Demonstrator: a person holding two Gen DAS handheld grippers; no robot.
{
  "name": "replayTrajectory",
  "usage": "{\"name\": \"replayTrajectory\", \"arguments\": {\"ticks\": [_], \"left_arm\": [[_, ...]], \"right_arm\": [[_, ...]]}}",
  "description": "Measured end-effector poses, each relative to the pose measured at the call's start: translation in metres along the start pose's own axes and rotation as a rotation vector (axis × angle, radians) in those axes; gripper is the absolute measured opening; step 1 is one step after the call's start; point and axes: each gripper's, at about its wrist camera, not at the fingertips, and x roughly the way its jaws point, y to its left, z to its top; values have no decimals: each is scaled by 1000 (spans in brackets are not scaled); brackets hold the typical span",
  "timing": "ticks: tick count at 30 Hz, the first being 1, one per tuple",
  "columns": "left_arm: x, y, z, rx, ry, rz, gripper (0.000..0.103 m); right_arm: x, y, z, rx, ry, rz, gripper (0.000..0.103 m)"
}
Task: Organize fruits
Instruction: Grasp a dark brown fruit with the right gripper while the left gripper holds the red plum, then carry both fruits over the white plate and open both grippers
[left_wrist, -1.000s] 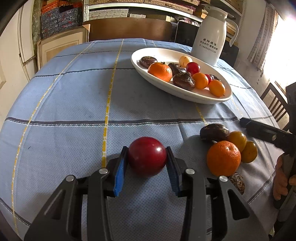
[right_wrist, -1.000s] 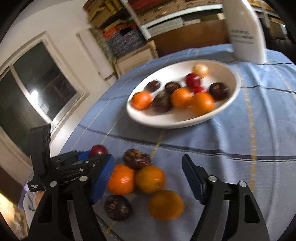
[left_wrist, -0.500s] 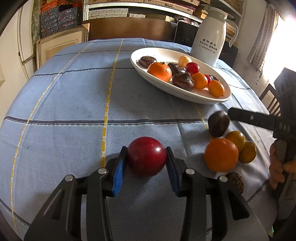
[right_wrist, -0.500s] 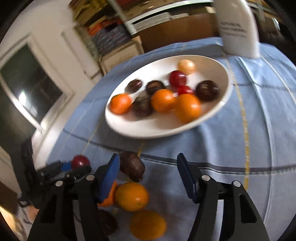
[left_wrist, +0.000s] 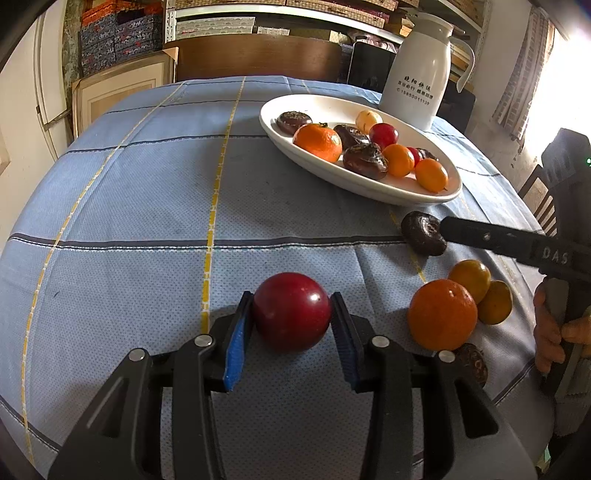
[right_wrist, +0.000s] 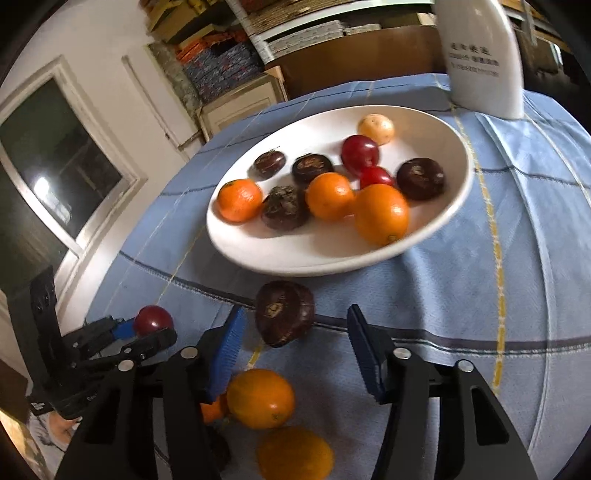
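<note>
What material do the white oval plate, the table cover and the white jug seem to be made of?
Plate: probably glazed ceramic, since it is smooth, white and slightly shiny with a thick rim. Table cover: woven cloth, matte, with a fine dotted weave, stitched stripes and soft folds. Jug: a smooth, glossy white shell with printed text, either coated metal or plastic; the look leaves it open.

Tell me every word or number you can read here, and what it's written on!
"DAS": white letters on the right gripper's black finger.
White jug: two rows of Chinese characters and a row of digits beneath, too small to read for sure.
No other writing is readable.
</note>
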Motion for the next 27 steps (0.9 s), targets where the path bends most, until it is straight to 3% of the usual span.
{"name": "replayTrajectory", "arguments": {"ticks": [6,8,10,15,22,27], "left_arm": [[0,0,0,2,0,1,41],[0,0,0,2,0,1,41],[0,0,0,-2,-1,-9,41],[-2,4,1,-26,-17,-56,39],[-18,-7,2,4,-107,-66,39],[-32,-32,26,55,-156,-61,39]], "right_arm": [[19,29,6,-133,19,-127,51],[28,36,6,-182,34,-168,42],[30,39,4,-216,27,-192,41],[12,32,-1,-181,-12,-124,41],[-44,12,-12,-70,-155,-12,41],[-66,-12,-5,22,-210,32,41]]}}
